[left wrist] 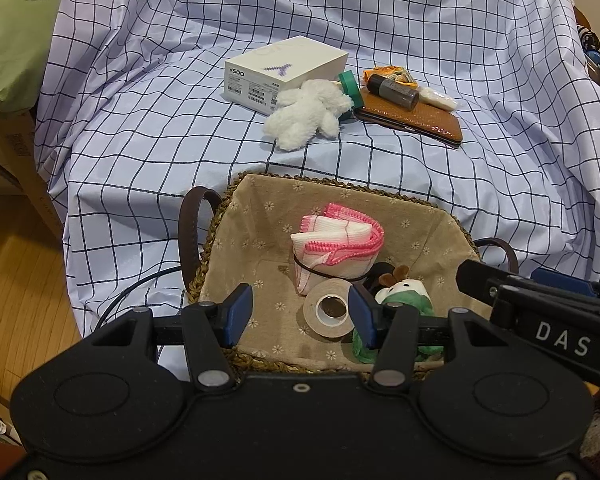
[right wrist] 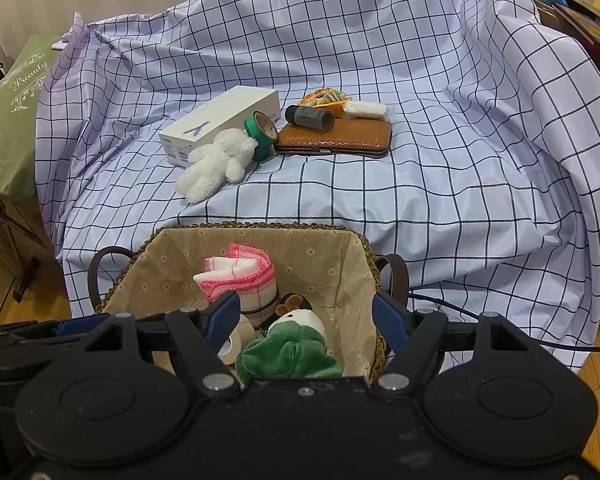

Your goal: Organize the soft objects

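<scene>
A woven basket (left wrist: pixel 236 216) (right wrist: pixel 360 256) with flowered lining sits at the near edge of the checked sheet. In it lie a folded pink-and-white cloth (left wrist: pixel 336 240) (right wrist: pixel 236 276), a beige tape roll (left wrist: pixel 328 312) and a green plush toy (right wrist: pixel 288 352) (left wrist: pixel 404 292). My left gripper (left wrist: pixel 300 314) hovers open over the basket's near side, above the tape roll and clasping nothing. My right gripper (right wrist: pixel 306 318) hangs open over the green plush, its pads clear of it. A white plush bear (left wrist: pixel 304 116) (right wrist: pixel 216 160) lies farther back on the sheet.
Beside the bear lie a white phone box (left wrist: pixel 276 68) (right wrist: pixel 220 120), a green tape roll (left wrist: pixel 350 88) (right wrist: pixel 260 128), a brown wallet (left wrist: pixel 416 120) (right wrist: pixel 340 136) bearing a dark bottle (left wrist: pixel 392 90), a white packet (right wrist: pixel 364 109) and an orange bundle (right wrist: pixel 324 96). Wooden floor shows left.
</scene>
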Available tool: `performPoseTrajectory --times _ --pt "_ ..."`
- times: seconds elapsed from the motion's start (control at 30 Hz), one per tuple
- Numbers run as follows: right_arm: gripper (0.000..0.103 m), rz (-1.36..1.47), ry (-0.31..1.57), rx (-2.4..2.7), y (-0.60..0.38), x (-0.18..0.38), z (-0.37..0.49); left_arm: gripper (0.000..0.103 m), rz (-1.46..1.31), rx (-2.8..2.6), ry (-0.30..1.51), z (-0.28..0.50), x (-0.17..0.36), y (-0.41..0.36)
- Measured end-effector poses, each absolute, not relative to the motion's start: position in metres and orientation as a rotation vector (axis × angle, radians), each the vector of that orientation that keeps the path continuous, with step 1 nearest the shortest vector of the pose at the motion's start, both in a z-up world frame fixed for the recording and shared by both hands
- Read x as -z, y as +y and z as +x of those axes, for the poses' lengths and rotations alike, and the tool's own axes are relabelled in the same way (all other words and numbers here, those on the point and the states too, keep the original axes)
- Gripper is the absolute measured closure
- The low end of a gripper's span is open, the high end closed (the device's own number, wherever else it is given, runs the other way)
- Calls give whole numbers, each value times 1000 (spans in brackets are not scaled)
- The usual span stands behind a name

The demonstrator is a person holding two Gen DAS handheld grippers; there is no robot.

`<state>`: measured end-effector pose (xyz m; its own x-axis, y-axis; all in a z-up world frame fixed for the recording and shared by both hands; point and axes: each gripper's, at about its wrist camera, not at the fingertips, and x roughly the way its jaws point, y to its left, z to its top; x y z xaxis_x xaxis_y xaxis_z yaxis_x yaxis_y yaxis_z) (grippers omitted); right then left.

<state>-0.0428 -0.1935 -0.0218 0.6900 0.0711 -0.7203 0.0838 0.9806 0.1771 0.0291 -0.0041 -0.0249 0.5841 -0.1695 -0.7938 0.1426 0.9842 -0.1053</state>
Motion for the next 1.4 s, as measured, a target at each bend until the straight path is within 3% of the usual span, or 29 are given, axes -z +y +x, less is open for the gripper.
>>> performPoseTrajectory --times 1.4 --pt "28 204 831 23 -196 30 -41 51 -7 164 902 30 20 -11"
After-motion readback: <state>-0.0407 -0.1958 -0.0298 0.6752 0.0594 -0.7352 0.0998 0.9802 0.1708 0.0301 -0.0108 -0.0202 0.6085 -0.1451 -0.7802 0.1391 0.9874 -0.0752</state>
